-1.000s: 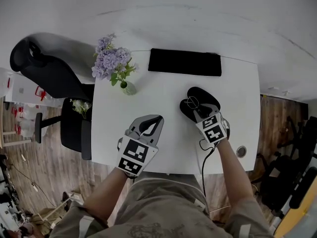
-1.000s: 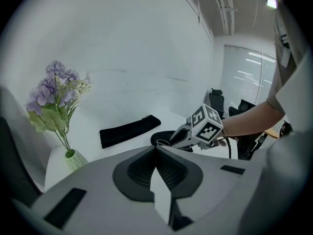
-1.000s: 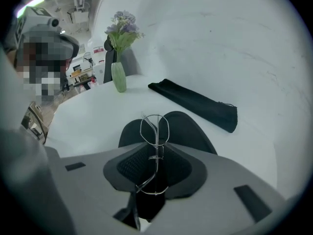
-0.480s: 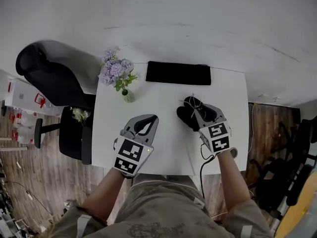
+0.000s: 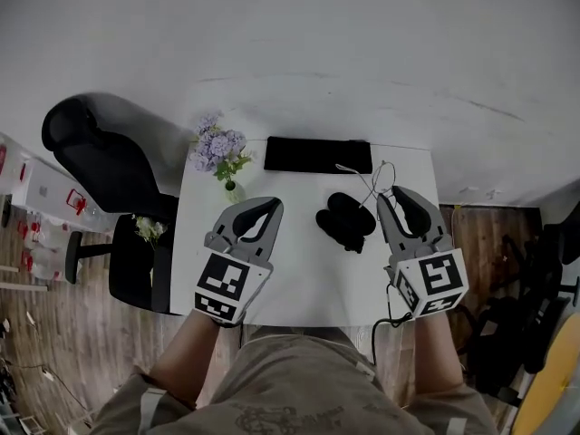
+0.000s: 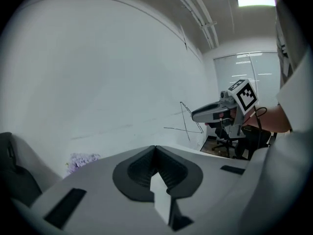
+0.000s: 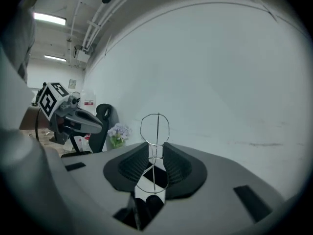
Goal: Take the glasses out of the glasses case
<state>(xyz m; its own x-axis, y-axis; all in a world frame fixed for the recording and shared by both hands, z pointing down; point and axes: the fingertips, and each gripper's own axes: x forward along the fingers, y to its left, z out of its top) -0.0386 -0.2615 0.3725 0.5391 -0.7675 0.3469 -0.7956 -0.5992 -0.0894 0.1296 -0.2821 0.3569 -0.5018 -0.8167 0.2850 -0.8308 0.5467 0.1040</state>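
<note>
The black glasses case (image 5: 343,219) lies open on the white table (image 5: 290,279). Up and to its right, clear of the case, my right gripper (image 5: 399,192) is shut on the thin wire-framed glasses (image 5: 373,185). In the right gripper view the wire frame (image 7: 155,127) stands upright, pinched between the pads with one lens ring above the tips. My left gripper (image 5: 268,207) hovers left of the case, shut and empty; its jaws meet at the tip (image 6: 155,149). From the left gripper view I see the right gripper (image 6: 215,111) with the glasses (image 6: 188,124) in the air.
A black pad (image 5: 317,155) lies along the table's far edge. A small vase of purple flowers (image 5: 220,152) stands at the far left corner. A black chair (image 5: 100,157) stands left of the table. The white wall runs behind.
Both grippers have risen above the table. The right one has lifted the glasses up out of the case and to the right; the case stays on the table.
</note>
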